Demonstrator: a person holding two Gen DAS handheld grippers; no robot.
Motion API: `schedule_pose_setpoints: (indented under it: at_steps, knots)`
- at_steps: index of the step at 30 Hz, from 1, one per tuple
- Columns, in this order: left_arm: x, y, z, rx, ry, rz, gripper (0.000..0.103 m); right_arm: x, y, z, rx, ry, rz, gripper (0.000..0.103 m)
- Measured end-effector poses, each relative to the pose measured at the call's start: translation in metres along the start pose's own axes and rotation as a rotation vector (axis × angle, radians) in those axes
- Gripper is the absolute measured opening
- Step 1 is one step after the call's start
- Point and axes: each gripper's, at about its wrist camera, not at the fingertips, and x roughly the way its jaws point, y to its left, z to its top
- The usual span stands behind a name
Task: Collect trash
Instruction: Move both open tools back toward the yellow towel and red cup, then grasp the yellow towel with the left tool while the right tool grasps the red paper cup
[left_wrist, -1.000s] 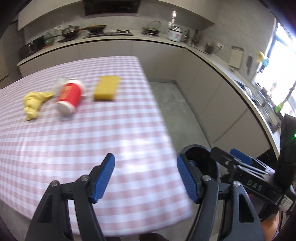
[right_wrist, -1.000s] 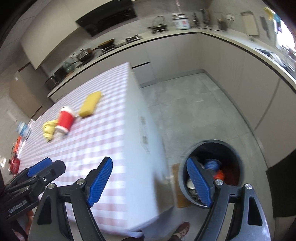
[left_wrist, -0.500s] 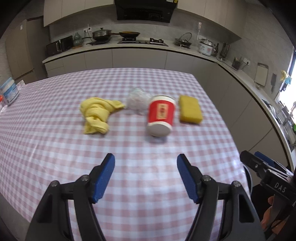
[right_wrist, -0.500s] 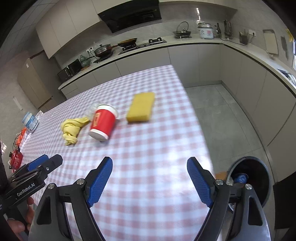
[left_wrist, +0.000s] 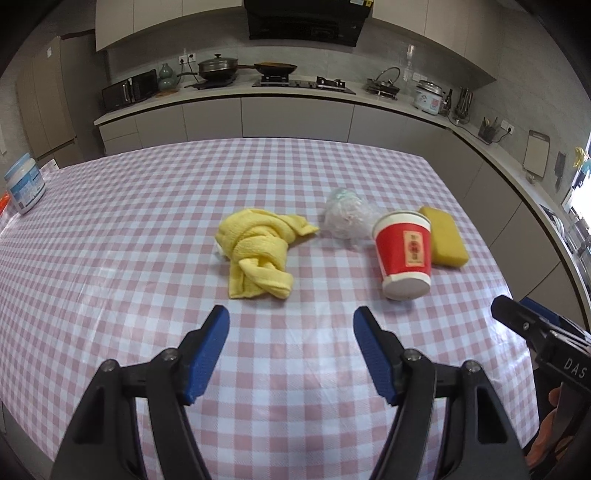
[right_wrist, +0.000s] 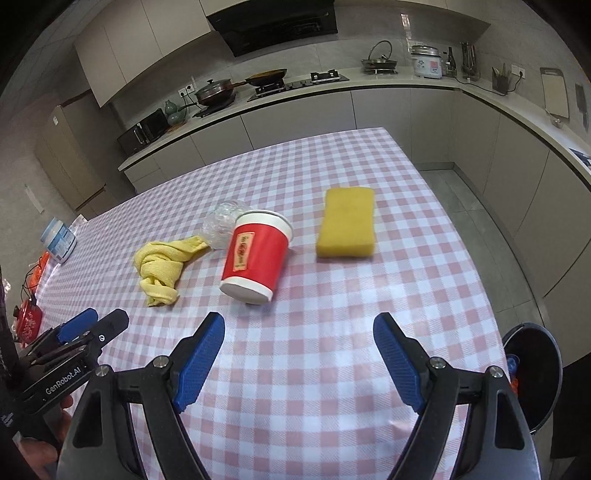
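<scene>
Trash is pretty much centred for me now: the red paper cup (left_wrist: 403, 254) lies tipped on its side on the checked worktop (left_wrist: 110, 240), base toward me, with the crumpled clear plastic wad (left_wrist: 345, 218) touching its rim end at the back and the knotted yellow cloth (left_wrist: 258, 251) just to the left of that. A yellow sponge (left_wrist: 445, 236) sits flat just beside the cup on the right. Big change from a second ago, when both views were swung off over the worktop's edge and looking at the floor and the black bin; I've panned back across since, and in the right wrist view the bin (right_wrist: 532, 365) is now only a sliver at the lower right, below the worktop edge, with something blue and something orange showing inside. The left gripper (left_wrist: 291, 347) hovers over bare cloth short of the yellow cloth, jaws apart with nothing between them, same gap as before. The right gripper (right_wrist: 299, 354) hangs short of the cup (right_wrist: 256, 254), jaws also wide apart and empty, no change there either. Each gripper pokes into the other's view at the side. A white and blue tub (left_wrist: 24, 184) stands at the far left edge, well apart from the pile.
</scene>
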Motion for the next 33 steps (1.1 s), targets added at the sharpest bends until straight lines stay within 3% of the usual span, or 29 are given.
schedule_pose_setpoints:
  at_steps: [33]
  knots:
    - [0.078,0.029,0.037,0.020,0.065,0.016,0.072,0.089,0.036,0.039,0.006,0.066,-0.035,0.084]
